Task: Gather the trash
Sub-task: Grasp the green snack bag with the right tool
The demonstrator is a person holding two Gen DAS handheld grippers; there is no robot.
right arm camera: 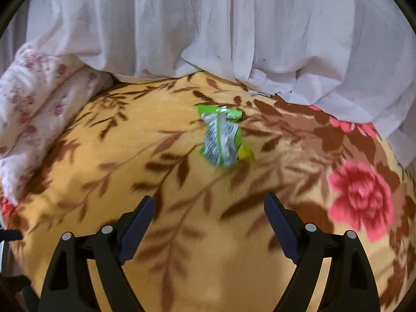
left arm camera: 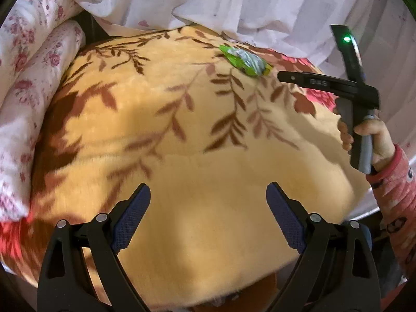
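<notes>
A crumpled green and silver wrapper (right arm camera: pixel 223 136) lies on a yellow blanket (right arm camera: pixel 145 150) patterned with brown leaves and pink flowers. Behind the wrapper hangs a white sheet (right arm camera: pixel 234 31); to its left is a white quilt with pink flowers (right arm camera: pixel 39 104). The right gripper (right arm camera: pixel 208 223) hovers in front of the wrapper, fingers spread wide, holding nothing. The left gripper (left arm camera: pixel 208 215) is also wide open and empty, farther from the wrapper. A hand (left arm camera: pixel 374 140) in a pink sleeve (left arm camera: pixel 397 202) grips the right tool just right of the wrapper.
</notes>
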